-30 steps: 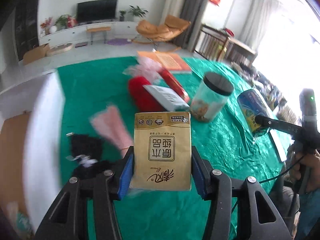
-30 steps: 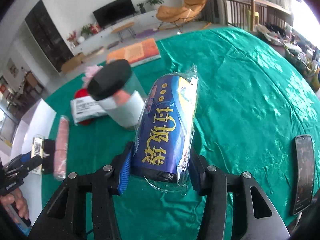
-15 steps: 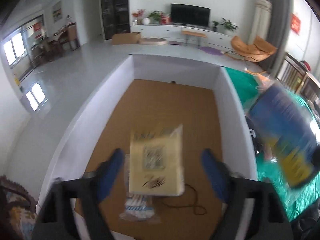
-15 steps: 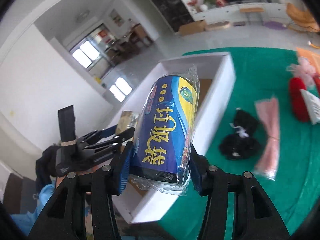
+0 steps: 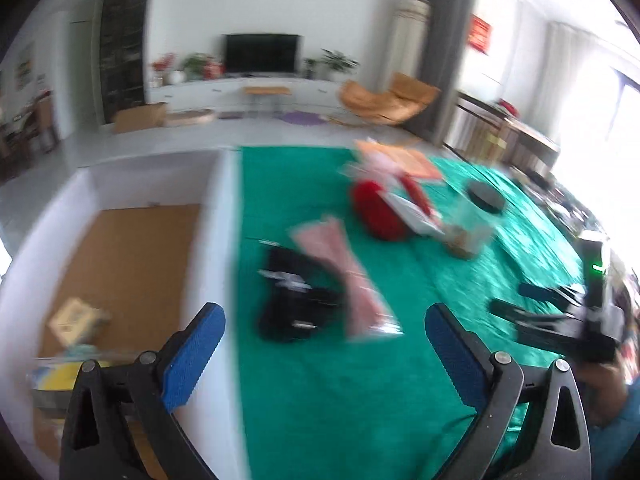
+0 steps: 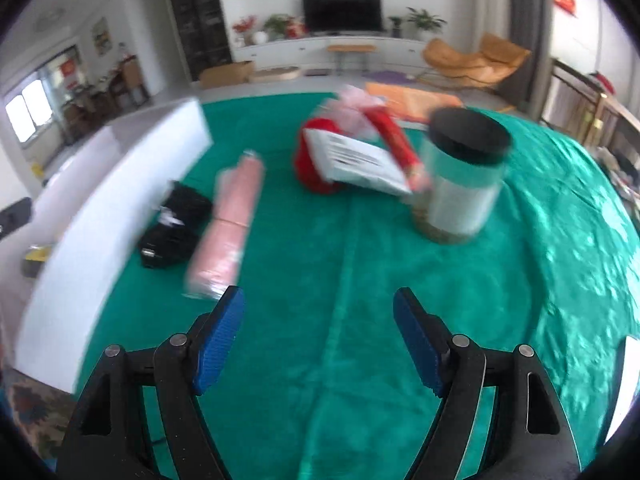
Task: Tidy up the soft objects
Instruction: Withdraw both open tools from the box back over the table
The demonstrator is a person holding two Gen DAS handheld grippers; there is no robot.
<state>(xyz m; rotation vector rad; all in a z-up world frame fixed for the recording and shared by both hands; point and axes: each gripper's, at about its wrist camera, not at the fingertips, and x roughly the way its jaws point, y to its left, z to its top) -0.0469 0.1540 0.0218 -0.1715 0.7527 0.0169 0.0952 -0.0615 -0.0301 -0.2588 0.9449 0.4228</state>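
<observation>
Green cloth (image 6: 360, 300) covered the table in a bright living room, with a white box (image 5: 224, 240) standing at its left edge. Both views were smeared by motion. Inside the box, on its brown floor, lay the tan packet (image 5: 78, 320) and, nearer the camera, a blurred blue-and-yellow pack (image 5: 60, 372). The left gripper (image 5: 324, 356) hung over the box wall and the cloth beside it, its jaws having just spread very wide, with nothing between the blue pads. The right gripper (image 6: 318, 340) pointed down at bare cloth, its jaws also just opened and empty; in the left view it showed at the right edge. On the cloth near the box lay a black bundle (image 6: 176, 228) touching a pink roll (image 6: 228, 232). Farther back sat a red soft thing (image 6: 316, 160) under a white packet (image 6: 352, 160), and just beside them a clear jar (image 6: 460, 184) with a black lid.
</observation>
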